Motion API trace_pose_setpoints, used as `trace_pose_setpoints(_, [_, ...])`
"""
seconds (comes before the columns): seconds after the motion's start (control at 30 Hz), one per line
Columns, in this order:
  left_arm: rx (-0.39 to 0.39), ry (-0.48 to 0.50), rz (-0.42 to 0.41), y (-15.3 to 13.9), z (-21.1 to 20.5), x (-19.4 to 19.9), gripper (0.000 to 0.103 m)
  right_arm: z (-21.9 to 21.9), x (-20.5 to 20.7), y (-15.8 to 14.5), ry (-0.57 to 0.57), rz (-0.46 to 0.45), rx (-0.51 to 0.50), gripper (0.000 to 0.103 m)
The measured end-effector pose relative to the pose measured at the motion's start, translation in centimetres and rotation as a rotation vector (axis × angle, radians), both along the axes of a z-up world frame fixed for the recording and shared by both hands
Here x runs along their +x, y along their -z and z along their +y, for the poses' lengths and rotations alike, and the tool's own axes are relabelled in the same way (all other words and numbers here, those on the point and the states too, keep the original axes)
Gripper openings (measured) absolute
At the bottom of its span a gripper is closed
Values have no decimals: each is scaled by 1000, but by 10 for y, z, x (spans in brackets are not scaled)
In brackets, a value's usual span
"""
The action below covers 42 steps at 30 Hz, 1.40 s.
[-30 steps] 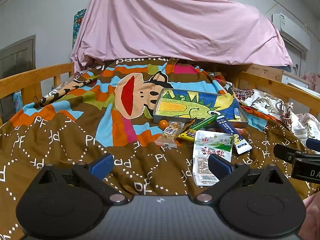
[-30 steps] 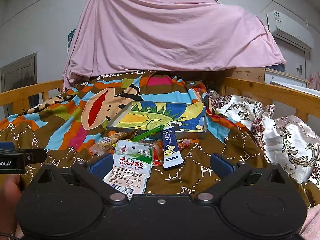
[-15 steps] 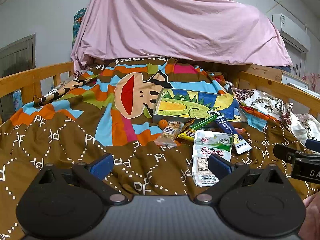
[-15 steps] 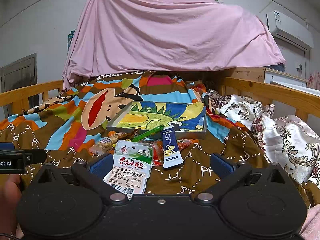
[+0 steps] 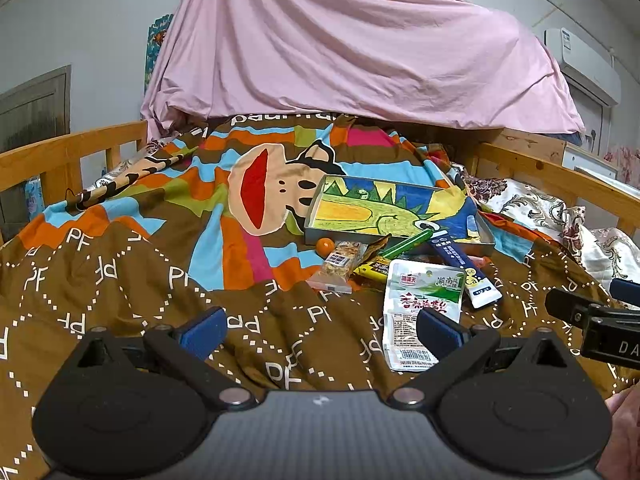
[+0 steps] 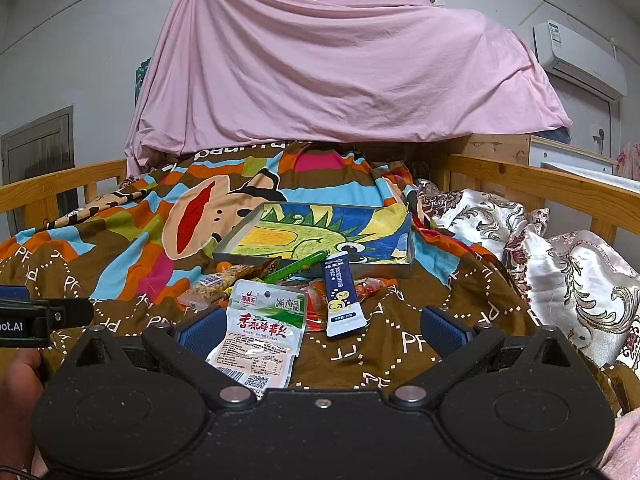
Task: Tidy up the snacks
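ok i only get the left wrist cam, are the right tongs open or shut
Observer: Open. The right tongs are spread wide and hold nothing.
Operator: where's the white packet relative to them
Observer: The white packet lies flat on the blanket, just inside their left finger, with its near end hidden under the tongs' body.
Operator: anything tucked by the blue stick
Observer: A red see-through wrapper peeks out between the packet and the blue stick.
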<state>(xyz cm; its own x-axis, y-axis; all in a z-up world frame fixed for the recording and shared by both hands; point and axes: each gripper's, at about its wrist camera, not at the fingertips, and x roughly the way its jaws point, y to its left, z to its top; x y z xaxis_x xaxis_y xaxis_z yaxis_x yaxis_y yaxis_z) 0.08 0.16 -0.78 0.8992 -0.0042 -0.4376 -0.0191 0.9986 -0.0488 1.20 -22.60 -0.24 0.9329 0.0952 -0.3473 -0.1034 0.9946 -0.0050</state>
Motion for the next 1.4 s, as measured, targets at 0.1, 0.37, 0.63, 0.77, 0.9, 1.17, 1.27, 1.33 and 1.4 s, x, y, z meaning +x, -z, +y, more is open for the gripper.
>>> trace_pose_setpoints(0.1, [0,1,2,1,0,0,103,0,-1,-1,5,0,-2,103])
trace_pose_setpoints(0.37, [6,-4,18,5,-2,4,103,1,3,1,9,10,-5,103])
trace_pose_setpoints(0.63, [15,9,54,11,-4,11,103,-6,12,-4,47,54,18,103])
trace_pose_setpoints(0.77, [29,11,87,13,-7,22,103,-13,30,-6,61,116,59,103])
trace_pose_setpoints(0.9, [47,29,103,15,-14,34,103,-20,52,-9,42,155,56,103])
trace_pose_setpoints(1.17, [50,123,146,27,-41,71,103,-39,107,-10,-18,177,-23,102])
trace_pose_setpoints(1.27, [30,157,168,34,-54,92,103,-45,132,-3,-53,192,-44,102])
trace_pose_setpoints(1.33, [16,171,178,39,-62,105,103,-45,147,6,-74,187,-91,102])
trace_pose_setpoints(1.4, [13,185,183,45,-70,116,103,-45,160,16,-75,189,-125,102])
